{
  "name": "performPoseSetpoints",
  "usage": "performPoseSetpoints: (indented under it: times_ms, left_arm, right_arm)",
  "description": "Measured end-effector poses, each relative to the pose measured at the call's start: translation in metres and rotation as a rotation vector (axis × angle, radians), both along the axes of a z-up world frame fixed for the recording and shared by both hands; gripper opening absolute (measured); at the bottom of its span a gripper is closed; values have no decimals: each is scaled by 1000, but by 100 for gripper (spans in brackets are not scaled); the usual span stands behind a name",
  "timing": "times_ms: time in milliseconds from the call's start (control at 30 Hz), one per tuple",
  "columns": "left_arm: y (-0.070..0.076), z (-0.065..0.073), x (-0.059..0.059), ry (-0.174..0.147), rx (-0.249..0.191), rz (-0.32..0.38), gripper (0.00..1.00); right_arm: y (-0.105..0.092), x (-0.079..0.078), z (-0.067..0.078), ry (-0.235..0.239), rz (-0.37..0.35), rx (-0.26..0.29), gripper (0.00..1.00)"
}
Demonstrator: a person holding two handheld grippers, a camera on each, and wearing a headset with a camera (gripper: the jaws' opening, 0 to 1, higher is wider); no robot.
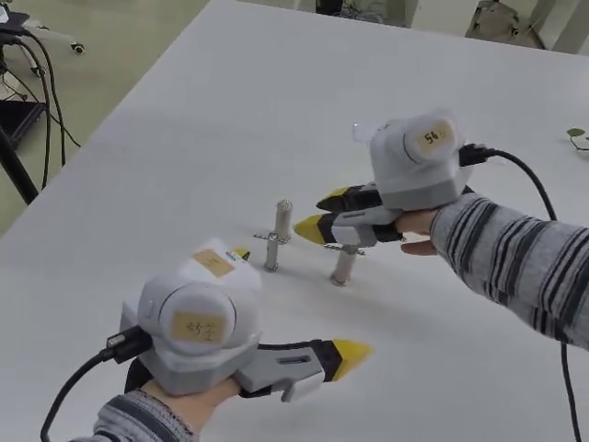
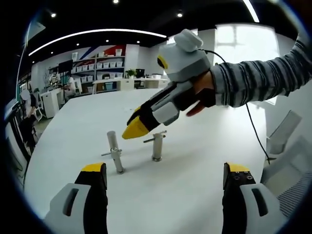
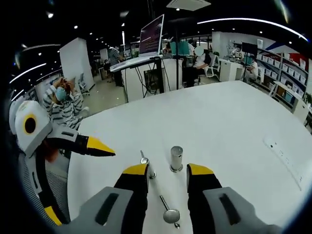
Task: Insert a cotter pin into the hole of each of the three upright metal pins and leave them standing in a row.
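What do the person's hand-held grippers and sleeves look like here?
The left hand-held gripper and right hand-held gripper match: rounded pale-grey housings, black-and-grey jaws tipped yellow, a black cable at the rear, tan handwritten stickers. Both sleeves are grey with dark stripes.

Table [image 1: 230, 92]: smooth matt white top with a faint sheen. Pins [image 1: 283, 221] standing on the table: bare silvery metal, smooth, satin rather than mirror-bright. Cotter pins [image 1: 261, 237] across the pins: thin wire of the same pale metal. Left gripper [image 1: 302, 302] and right gripper [image 1: 315, 214] over the table: matt pale-grey plastic housings, black plastic bodies, smooth yellow plastic jaw tips. Labels [image 1: 198, 327] on the housings: tan paper, matt. Cables [image 1: 502, 157] above the table: black, rubbery, slightly glossy. Sleeves [image 1: 515, 267]: soft striped knit cloth
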State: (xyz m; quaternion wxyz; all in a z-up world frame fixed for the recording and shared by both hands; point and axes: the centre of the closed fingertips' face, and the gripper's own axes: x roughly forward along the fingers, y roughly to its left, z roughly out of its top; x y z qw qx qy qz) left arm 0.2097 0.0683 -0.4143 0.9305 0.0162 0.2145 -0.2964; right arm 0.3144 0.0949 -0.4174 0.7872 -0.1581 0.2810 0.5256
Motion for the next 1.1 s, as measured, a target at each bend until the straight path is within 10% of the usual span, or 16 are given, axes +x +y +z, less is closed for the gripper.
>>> performPoseSetpoints:
  times_ms: [1100]
  left_arm:
    - [3,-7,1,38,10,5,97]
  right_arm:
    - [36,35,-37,-13,-54,-34,9]
